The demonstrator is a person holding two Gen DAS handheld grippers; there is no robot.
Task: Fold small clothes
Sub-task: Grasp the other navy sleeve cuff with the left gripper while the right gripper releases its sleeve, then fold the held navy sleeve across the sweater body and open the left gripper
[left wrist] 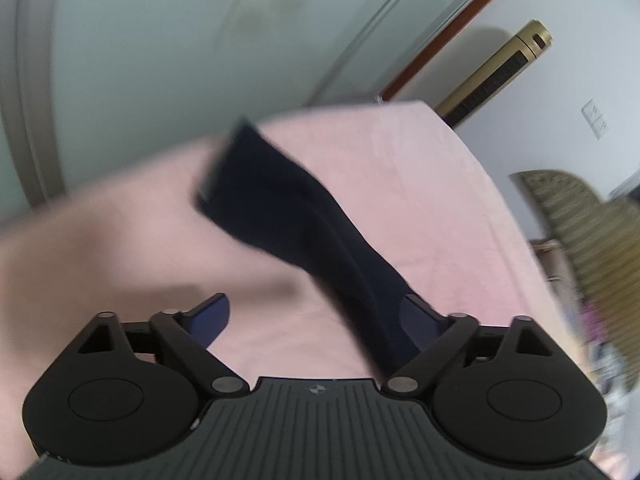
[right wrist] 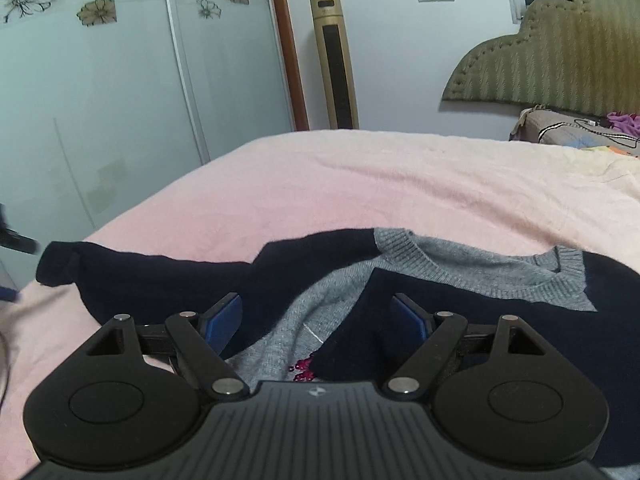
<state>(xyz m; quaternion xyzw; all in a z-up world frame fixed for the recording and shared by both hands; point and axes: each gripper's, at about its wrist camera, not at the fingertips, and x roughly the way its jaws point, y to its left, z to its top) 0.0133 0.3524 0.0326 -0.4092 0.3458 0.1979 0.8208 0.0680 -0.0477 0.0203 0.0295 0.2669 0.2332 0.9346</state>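
A small navy sweater (right wrist: 460, 304) with a grey knitted neck (right wrist: 460, 268) lies flat on the pink bed sheet (right wrist: 360, 184). One navy sleeve (right wrist: 152, 276) stretches out to the left, and some pink sequins (right wrist: 304, 368) show on the grey inner side. My right gripper (right wrist: 316, 314) hovers open just over the sweater's middle, with nothing pinched. In the blurred left wrist view, the navy sleeve (left wrist: 280, 196) runs from the far left down past the right pad. My left gripper (left wrist: 316, 304) stands open; its left pad is well apart from the cloth.
Glass wardrobe doors (right wrist: 120, 100) stand beyond the bed's left edge. A gold tower fan (right wrist: 334, 60) is against the far wall. An olive headboard (right wrist: 560, 52) and pillows with clutter (right wrist: 580, 128) sit at the right. Bare pink sheet stretches beyond the sweater.
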